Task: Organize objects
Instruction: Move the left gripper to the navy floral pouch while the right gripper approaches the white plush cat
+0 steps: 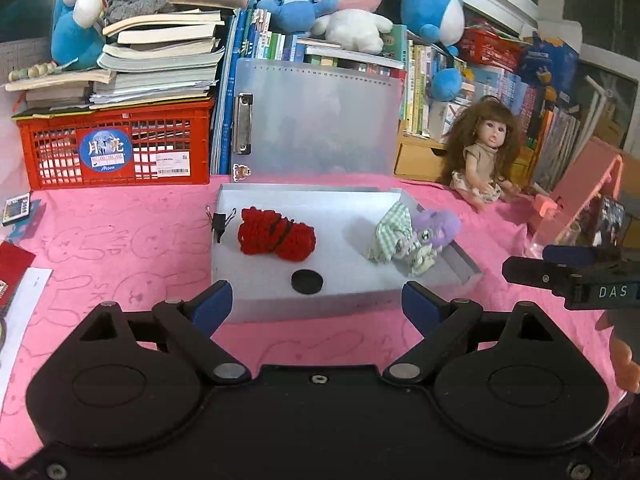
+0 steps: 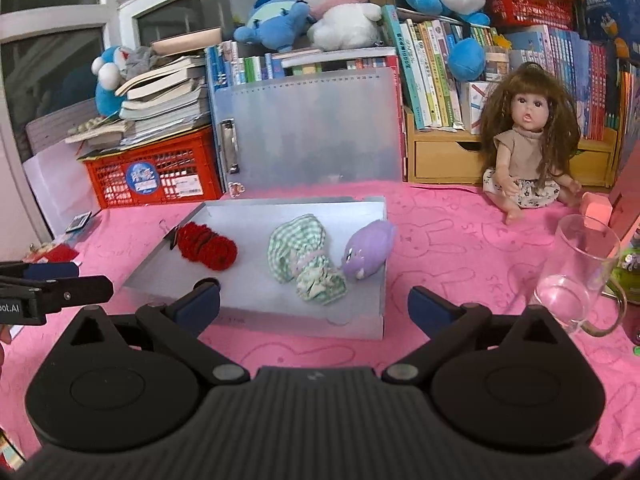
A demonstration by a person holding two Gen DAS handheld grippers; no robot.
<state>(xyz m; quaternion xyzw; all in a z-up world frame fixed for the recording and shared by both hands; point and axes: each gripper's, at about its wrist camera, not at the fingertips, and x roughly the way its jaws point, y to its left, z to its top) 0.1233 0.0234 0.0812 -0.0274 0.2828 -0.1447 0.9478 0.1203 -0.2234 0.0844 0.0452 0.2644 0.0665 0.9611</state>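
Both jaws stood wide and empty — the left hand-held gripper (image 1: 316, 300) and the right hand-held gripper (image 2: 314, 302). The glass mug (image 2: 576, 276) (at three o'clock) could be knocked over by a careless swing toward the tray (image 2: 360, 320).

The left gripper (image 1: 316, 300) is black all over, with two round humps on top like big ears. Its two fingers have dark blue pads (image 1: 212, 306) at the tips. Little silver screws shine on the black bars. The right gripper (image 2: 314, 306) looks just the same, but its middle part has fine ridges. Seen from the side, it has white letters on it.
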